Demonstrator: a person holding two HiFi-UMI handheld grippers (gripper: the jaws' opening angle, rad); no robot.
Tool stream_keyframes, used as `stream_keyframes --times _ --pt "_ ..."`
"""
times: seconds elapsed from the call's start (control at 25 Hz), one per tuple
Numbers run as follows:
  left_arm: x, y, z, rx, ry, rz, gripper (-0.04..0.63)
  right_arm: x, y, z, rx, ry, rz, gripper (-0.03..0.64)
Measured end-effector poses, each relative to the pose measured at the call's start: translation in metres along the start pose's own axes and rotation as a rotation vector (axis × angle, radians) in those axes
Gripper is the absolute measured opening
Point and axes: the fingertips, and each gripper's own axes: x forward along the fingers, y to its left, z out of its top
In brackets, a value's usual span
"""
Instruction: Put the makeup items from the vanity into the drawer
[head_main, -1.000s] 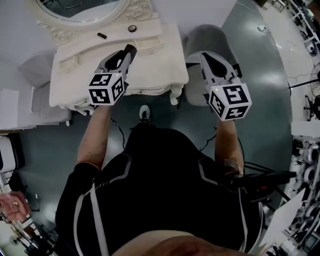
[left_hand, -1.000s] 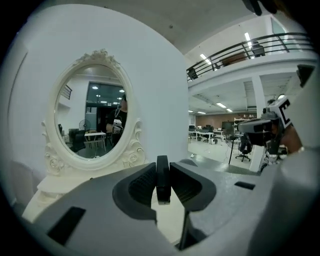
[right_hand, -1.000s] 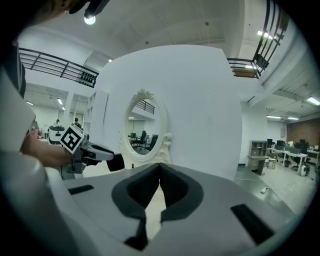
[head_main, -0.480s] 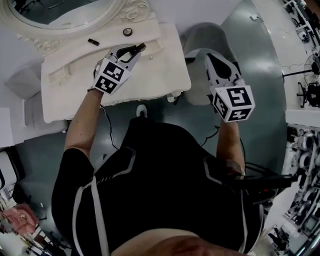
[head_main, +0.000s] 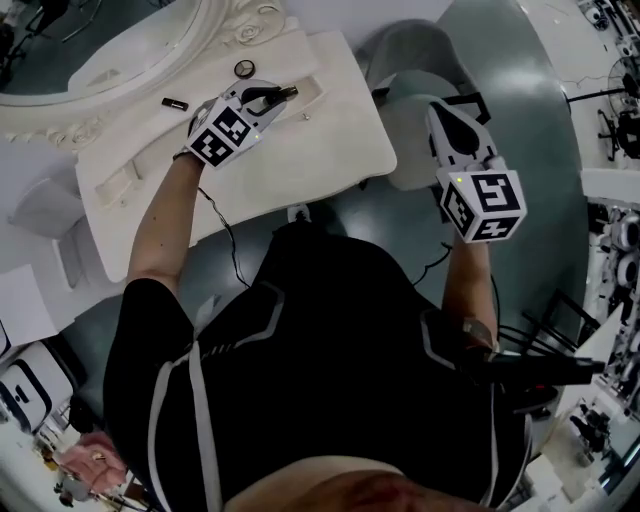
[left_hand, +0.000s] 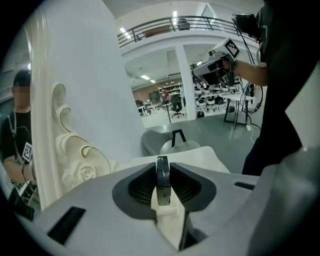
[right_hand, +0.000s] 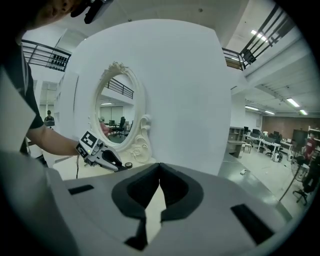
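Observation:
My left gripper (head_main: 270, 98) hovers over the white vanity top (head_main: 330, 140), near the mirror base, and is shut on a slim black makeup item (head_main: 284, 93). In the left gripper view that item (left_hand: 162, 181) stands edge-on, pinched between the two pads. Beside the mirror, a small black tube (head_main: 175, 103) and a round black compact (head_main: 244, 68) lie on the vanity. My right gripper (head_main: 441, 108) hangs off the vanity's right side over a grey stool, its jaws (right_hand: 159, 172) shut and empty. No drawer shows open in any view.
An ornate oval mirror (head_main: 100, 40) rises at the vanity's back edge, with a white wall panel behind it. The grey stool (head_main: 415, 75) stands right of the vanity on the dark floor. Office furniture and another person (head_main: 90, 465) are farther off.
My left gripper has travelled from the vanity's front edge toward the mirror, keeping the black item at its tips. The head view has swung round. The right gripper has hardly moved.

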Motion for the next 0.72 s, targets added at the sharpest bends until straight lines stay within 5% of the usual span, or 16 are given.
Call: stream_keyframes --times 0.2,0.72 --pt "0.039 0.003 -0.016 -0.041 0.007 -0.072 0.089 0.005 -0.012 -0.008 0.055 0.026 -0.082 0.005" --pt "0.097 0.005 -0.053 -0.060 0.115 -0.098 0.089 0.002 -0.045 -0.037 0.129 0.070 -0.141 0.006"
